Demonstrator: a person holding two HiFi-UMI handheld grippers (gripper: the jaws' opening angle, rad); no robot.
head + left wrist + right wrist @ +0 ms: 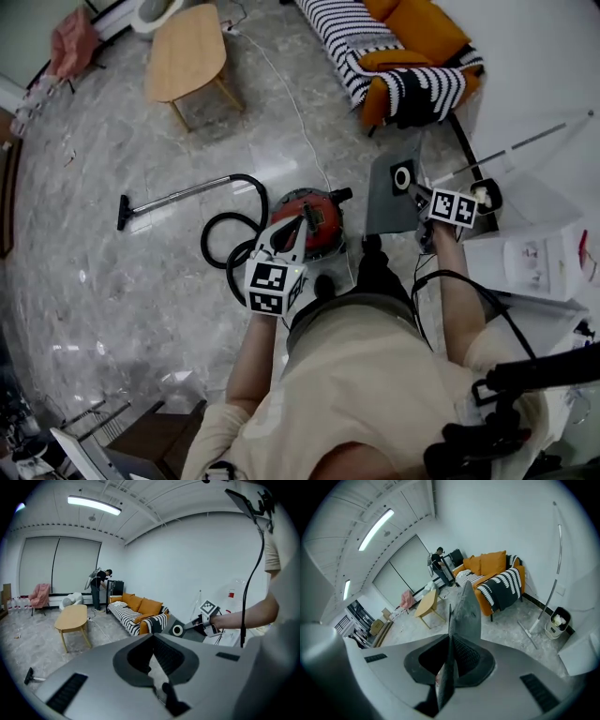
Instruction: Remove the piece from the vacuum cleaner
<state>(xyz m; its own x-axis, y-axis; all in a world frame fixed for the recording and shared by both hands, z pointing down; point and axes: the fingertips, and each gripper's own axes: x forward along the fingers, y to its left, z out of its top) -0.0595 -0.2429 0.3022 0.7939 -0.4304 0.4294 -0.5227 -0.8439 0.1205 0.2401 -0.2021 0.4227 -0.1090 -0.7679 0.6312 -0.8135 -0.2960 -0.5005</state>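
Observation:
The red vacuum cleaner [323, 214] sits on the marble floor just in front of me, its black hose [223, 246] coiled at its left. My right gripper [419, 195] is shut on a flat grey piece [392, 202] with a round ring on it, held up to the right of the vacuum. That piece runs edge-on between the pads in the right gripper view [466, 611]. In the left gripper view the piece [176, 629] shows off to the right. My left gripper [298, 225] hovers over the vacuum, jaws together, nothing between them.
The vacuum's wand [178, 197] lies on the floor to the left. A wooden table [186, 52] and a striped sofa [394, 56] with orange cushions stand beyond. A white desk [534, 258] and a small bin [487, 195] are at my right. A person [99, 590] stands far off.

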